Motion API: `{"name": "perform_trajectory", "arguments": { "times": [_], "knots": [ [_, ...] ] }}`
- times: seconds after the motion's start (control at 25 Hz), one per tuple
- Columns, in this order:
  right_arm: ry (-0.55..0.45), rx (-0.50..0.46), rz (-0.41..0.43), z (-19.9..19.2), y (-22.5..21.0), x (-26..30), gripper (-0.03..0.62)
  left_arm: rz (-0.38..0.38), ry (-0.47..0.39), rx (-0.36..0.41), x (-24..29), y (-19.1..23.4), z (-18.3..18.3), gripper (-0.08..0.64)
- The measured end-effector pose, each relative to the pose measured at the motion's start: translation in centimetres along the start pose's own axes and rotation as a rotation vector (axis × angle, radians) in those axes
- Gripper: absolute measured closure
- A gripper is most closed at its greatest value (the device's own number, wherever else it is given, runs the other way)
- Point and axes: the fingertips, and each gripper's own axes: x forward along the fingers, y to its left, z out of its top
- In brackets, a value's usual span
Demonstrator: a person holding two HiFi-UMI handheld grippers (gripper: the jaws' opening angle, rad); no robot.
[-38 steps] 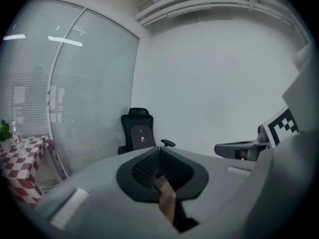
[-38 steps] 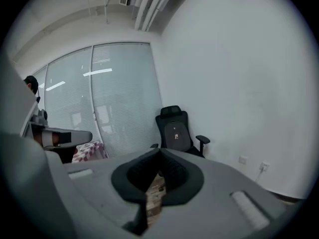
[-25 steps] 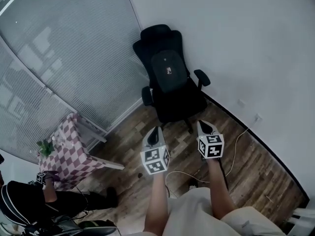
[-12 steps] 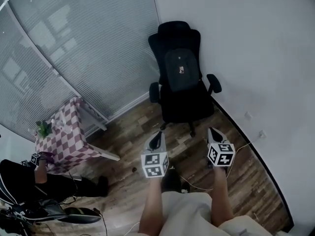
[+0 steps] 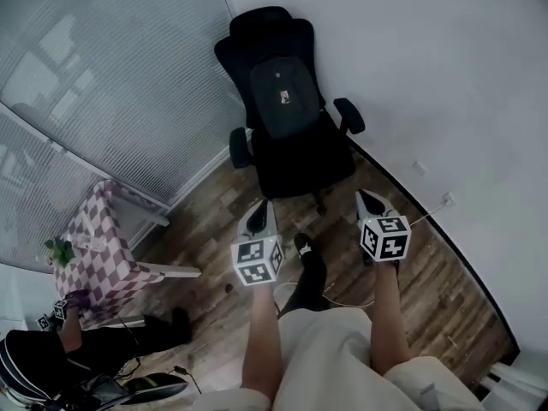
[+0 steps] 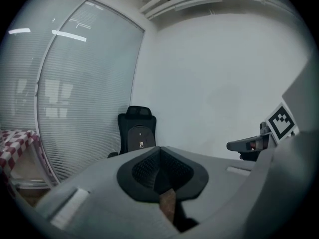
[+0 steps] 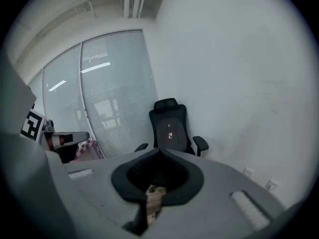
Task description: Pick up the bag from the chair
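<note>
On the chair [image 5: 300,157] ahead, the bag [image 5: 282,97] is leaning upright against the backrest, untouched, and you're holding the left gripper [image 5: 261,211] and right gripper [image 5: 366,199] well short of it, jaws pressed together and empty, so the whole pick is waiting.

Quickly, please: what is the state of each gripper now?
Left gripper: closed, holding nothing.
Right gripper: closed, holding nothing.
</note>
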Motion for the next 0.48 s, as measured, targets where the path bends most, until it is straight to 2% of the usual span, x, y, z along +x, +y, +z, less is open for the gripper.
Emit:
{"name": "perform_trajectory", "arguments": {
  "times": [0.28,0.48],
  "knots": [
    [0.033,0.006,-0.023,2.1,-3.1,6.5,0.592,0.022,0.021,-0.012,6.2,2.8,0.6,0.552],
    [0.0,0.001,-0.046,6.7,-3.1,11.4,0.592,-0.028,0.057,-0.057,11.2,5.9,2.5,0.552]
  ]
}}
